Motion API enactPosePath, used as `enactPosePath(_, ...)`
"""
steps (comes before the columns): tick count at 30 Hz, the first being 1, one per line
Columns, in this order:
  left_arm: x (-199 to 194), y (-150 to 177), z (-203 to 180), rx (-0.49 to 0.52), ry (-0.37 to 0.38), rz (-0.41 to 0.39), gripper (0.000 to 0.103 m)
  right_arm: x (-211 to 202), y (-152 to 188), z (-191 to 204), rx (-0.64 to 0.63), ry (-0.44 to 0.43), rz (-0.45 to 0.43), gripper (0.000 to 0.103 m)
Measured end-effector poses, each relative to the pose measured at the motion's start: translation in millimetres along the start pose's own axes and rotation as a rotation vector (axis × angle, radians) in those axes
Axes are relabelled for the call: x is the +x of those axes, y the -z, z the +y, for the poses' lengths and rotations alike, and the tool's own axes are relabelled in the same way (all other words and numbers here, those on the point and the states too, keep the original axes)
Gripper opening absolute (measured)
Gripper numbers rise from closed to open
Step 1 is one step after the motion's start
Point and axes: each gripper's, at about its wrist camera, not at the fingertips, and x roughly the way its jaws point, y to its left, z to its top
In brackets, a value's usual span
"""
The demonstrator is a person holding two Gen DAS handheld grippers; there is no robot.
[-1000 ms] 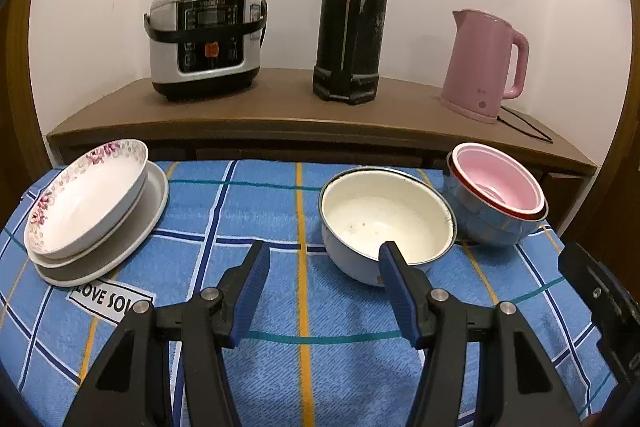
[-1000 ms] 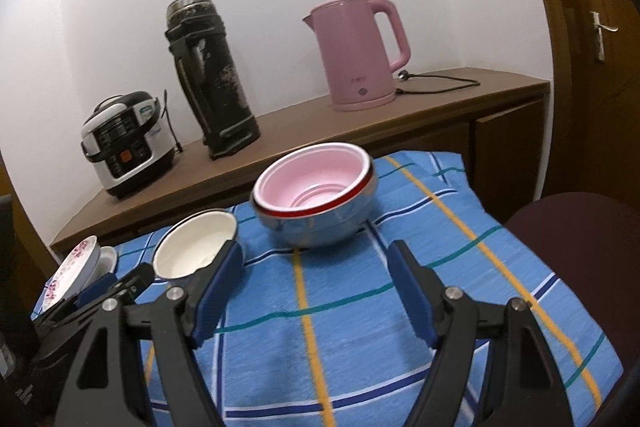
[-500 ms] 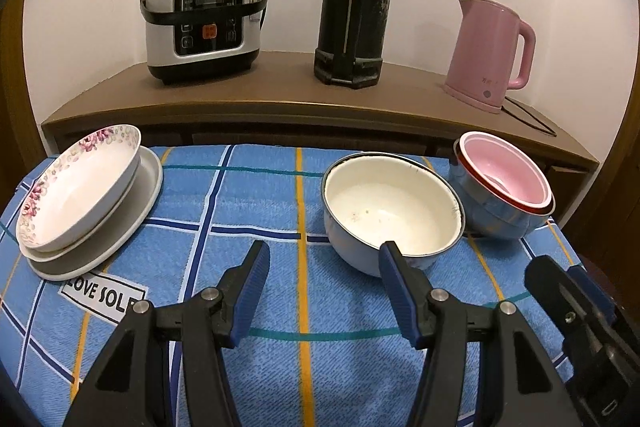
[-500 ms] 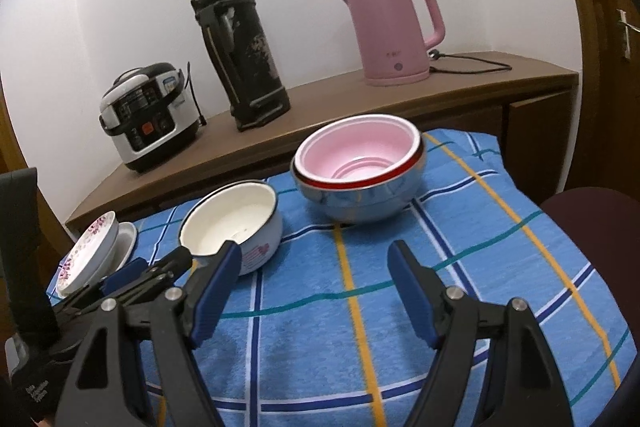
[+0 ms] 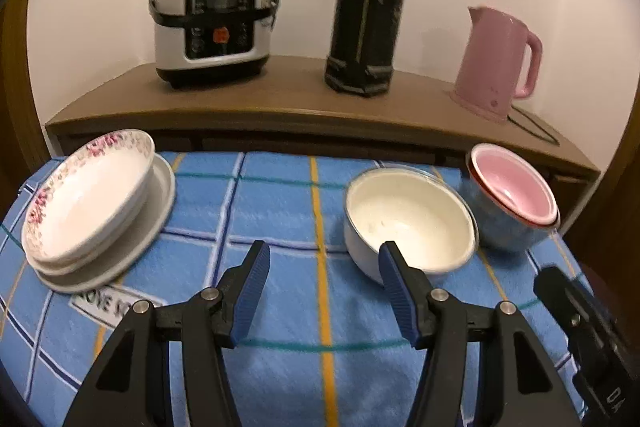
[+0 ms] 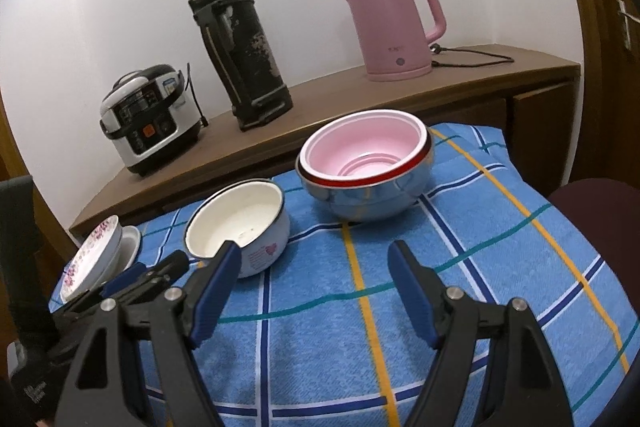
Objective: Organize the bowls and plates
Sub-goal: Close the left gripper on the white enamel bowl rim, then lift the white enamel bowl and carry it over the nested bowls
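A white enamel bowl [image 5: 408,219] sits on the blue checked cloth, just beyond my left gripper's right finger. It also shows in the right wrist view [image 6: 236,219]. A pink bowl nested in a red-rimmed steel bowl [image 5: 512,195] stands to its right, and shows ahead of my right gripper [image 6: 366,163]. A floral dish stacked on a white plate [image 5: 88,199] lies at the left. My left gripper [image 5: 324,263] is open and empty. My right gripper [image 6: 314,267] is open and empty above the cloth.
A wooden shelf [image 5: 280,99] behind the table carries a rice cooker [image 5: 212,27], a black thermos [image 5: 368,3] and a pink kettle [image 5: 496,63] with its cord. A dark round seat [image 6: 600,211] is at the right. The left gripper body [image 6: 80,299] shows low left in the right wrist view.
Both grippers have moved forward toward the bowls, which now look larger. The right gripper has also swung left. Both stay open; no dish has moved.
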Motion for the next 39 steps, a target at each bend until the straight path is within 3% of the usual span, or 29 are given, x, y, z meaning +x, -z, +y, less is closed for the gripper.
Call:
enactPosePath(4,7,-19,5,0.01,-0.019,-0.025,0.059,6,-4,4,-0.008,0.009,-0.003,0.079)
enactPosePath(9,31,-40,-7,0.073,0.024,0.0,0.059,20,-14,16,-0.057,0.002,0.026,0.078)
enactPosePath(14,52,-45,-18,0.114,0.027,0.046,0.059,48,-23,23,-0.044,-0.03,0.102,0.058)
enactPosePath(19,65,-39,-17,0.119,0.035,0.068,0.059,59,-18,24,-0.04,0.003,0.114,0.054)
enactPosePath(23,72,-36,-15,0.108,0.043,0.097,0.048,66,-15,24,-0.025,0.01,0.134,0.043)
enactPosePath(29,73,-35,-11,0.096,0.007,0.077,0.047,73,-17,29,-0.025,0.015,0.141,0.043)
enactPosePath(31,73,-35,-12,0.09,0.022,0.074,0.039,75,-17,29,-0.018,0.015,0.144,0.042)
enactPosePath(36,72,-32,-16,0.083,0.031,0.053,0.032,76,-19,35,-0.031,0.021,0.135,0.027)
enactPosePath(39,72,-32,-14,0.052,0.04,0.056,0.031,76,-20,37,-0.037,0.031,0.127,0.026)
